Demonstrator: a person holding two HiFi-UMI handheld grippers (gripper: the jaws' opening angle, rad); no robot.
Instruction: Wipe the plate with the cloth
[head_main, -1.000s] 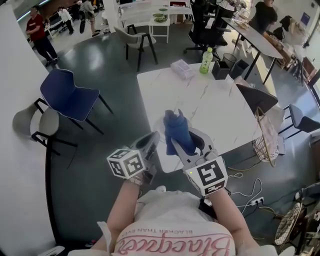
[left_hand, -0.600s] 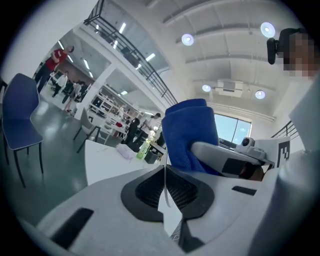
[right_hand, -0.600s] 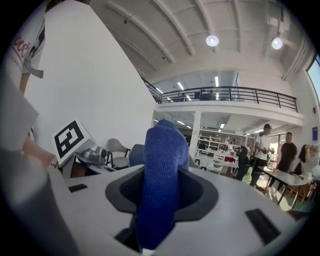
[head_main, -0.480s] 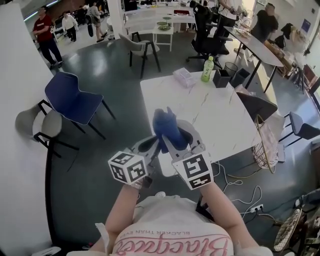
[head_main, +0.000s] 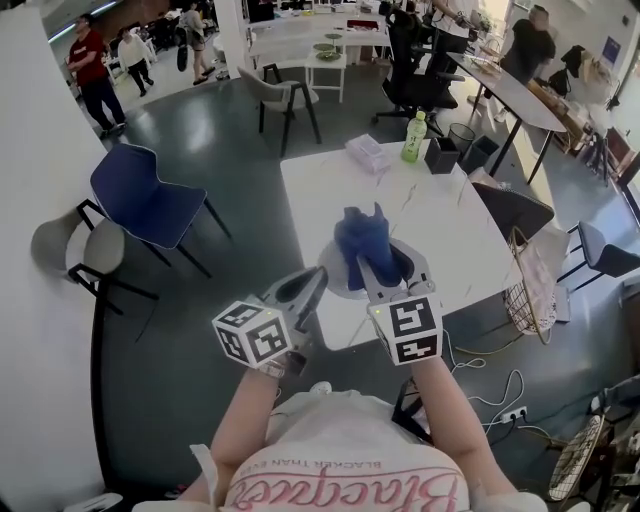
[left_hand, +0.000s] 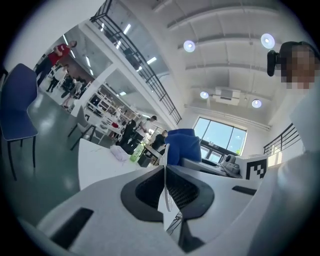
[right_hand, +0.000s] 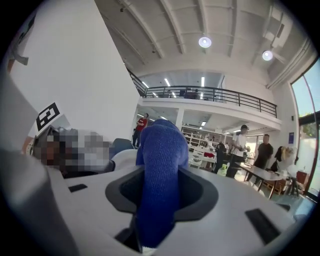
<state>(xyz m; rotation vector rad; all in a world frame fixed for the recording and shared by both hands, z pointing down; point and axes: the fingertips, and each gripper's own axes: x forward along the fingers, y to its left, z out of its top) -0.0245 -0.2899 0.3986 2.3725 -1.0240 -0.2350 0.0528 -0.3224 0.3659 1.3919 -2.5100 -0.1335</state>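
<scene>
Blue cloth (head_main: 364, 240) clamped in right tongs (head_main: 392, 264); left tongs (head_main: 313, 280) pinch plate (head_main: 333, 275) rim; bottle (head_main: 413, 137), table (head_main: 445, 215) beyond.

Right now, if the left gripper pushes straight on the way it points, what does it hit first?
Most likely the blue cloth in the right gripper. It sits just past the left gripper's tips, slightly right, beside the plate held edge-on. Depth is unclear, so contact isn't certain.
</scene>
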